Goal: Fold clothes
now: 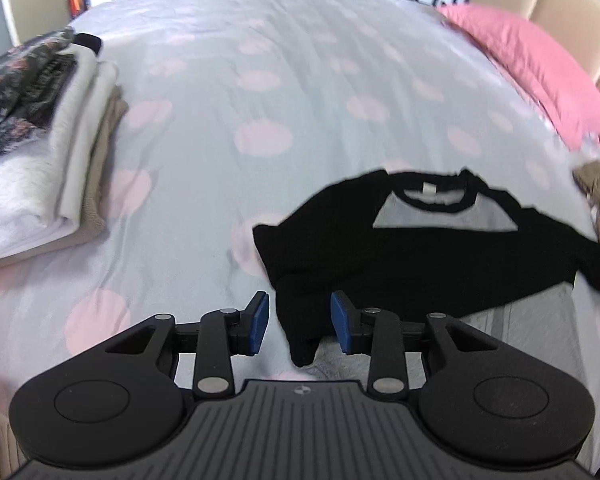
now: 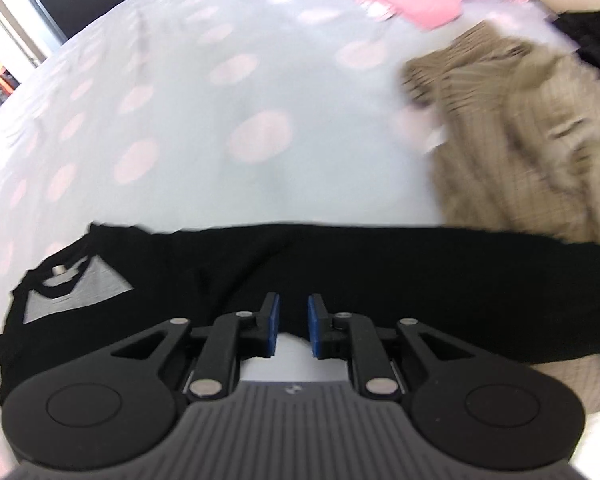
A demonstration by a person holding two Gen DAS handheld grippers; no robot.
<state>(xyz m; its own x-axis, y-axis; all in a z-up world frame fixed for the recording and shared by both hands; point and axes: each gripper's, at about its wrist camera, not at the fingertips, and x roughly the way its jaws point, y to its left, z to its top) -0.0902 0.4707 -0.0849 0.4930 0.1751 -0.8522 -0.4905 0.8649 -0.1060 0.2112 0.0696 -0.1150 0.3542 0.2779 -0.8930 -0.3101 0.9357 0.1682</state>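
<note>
Black-and-grey raglan shirt (image 1: pixel 440 256) on bed (image 1: pixel 300 80) | left tool (image 1: pixel 300 322) spread, right tool (image 2: pixel 292 326) slightly parted, both empty | regrip, fold evenly.

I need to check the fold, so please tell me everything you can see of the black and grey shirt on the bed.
The black and grey long-sleeved shirt looks like soft knit: grey chest panel, black collar band with a small white label, black sleeves. It lies partly folded on the pale duvet with pink dots, one sleeve across the body. A black fold sits between the open left gripper pads, unpressed. The right gripper is open over its edge.
</note>
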